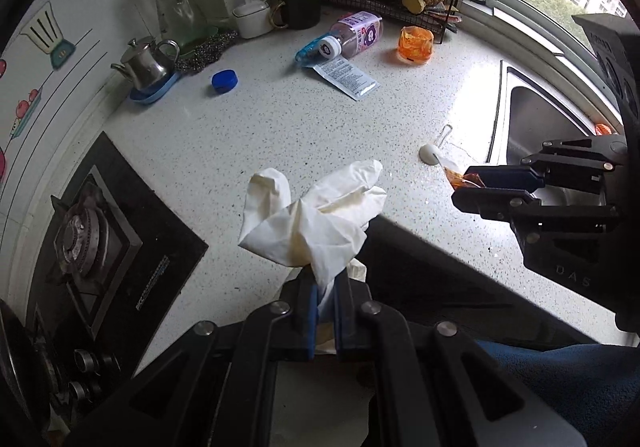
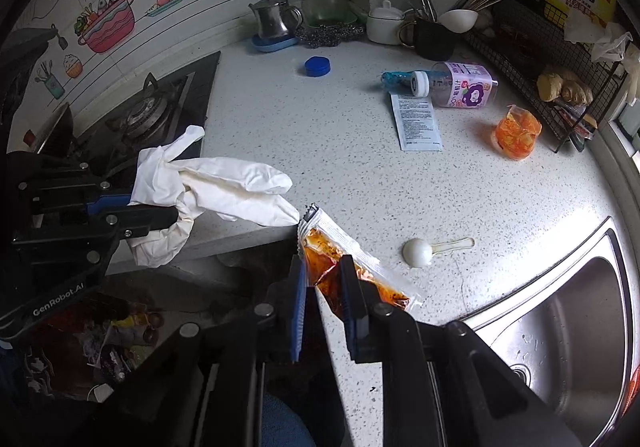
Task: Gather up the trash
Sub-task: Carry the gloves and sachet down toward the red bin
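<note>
Bottle [image 2: 460,84] on countertop [image 2: 320,151], beside sachet [image 2: 418,121]

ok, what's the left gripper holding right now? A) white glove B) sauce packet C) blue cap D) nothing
A: the left gripper is shut on the white glove, lifted off the counter; the right gripper has the sauce packet.

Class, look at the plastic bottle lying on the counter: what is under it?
A white printed packet and a blue wrapper poke out from beneath the bottle. How far they reach under it cannot be seen; the bottle covers that.
</note>
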`<state>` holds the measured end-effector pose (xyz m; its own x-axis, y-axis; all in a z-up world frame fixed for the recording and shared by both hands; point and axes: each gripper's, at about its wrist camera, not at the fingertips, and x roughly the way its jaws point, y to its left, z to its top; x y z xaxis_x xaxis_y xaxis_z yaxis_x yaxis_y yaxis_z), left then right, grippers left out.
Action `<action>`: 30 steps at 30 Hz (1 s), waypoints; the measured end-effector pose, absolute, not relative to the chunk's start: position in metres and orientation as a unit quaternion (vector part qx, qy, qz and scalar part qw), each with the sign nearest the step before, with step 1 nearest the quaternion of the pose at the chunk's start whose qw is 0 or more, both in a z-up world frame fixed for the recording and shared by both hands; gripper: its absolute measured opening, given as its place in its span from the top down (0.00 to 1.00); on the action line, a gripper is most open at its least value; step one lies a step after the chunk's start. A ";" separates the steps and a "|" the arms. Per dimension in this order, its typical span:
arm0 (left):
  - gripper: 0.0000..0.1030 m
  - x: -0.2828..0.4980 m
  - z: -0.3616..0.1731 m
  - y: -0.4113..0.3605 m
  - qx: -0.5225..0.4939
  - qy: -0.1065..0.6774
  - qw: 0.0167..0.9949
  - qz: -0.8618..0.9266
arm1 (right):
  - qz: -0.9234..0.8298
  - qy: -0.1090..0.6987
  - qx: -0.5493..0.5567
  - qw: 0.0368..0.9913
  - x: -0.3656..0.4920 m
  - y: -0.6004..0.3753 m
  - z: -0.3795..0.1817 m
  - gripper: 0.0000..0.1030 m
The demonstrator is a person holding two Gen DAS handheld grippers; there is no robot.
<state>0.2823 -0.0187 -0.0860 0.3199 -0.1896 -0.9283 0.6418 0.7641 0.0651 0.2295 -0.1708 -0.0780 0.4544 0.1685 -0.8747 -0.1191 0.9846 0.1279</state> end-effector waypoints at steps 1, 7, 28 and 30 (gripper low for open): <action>0.95 0.276 -0.086 -0.010 0.217 0.520 0.783 -0.263 | 0.089 0.516 0.020 0.852 0.226 -0.163 -0.079 0.86; 0.95 0.239 -0.093 0.032 0.214 0.528 0.780 -0.257 | 0.101 0.519 0.003 0.849 0.201 -0.124 -0.086 0.86; 0.95 0.187 -0.222 0.092 0.164 0.635 0.725 -0.211 | 0.127 0.574 -0.016 0.809 0.150 -0.062 -0.201 0.86; 0.95 0.186 -0.244 0.090 0.157 0.644 0.718 -0.212 | 0.128 0.583 -0.018 0.802 0.150 -0.061 -0.224 0.86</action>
<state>0.1864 0.0905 -0.2438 0.0805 -0.1017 -0.9915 0.5074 0.8604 -0.0471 0.1501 -0.0611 -0.2236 0.2875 0.1845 -0.9398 -0.2257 0.9667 0.1208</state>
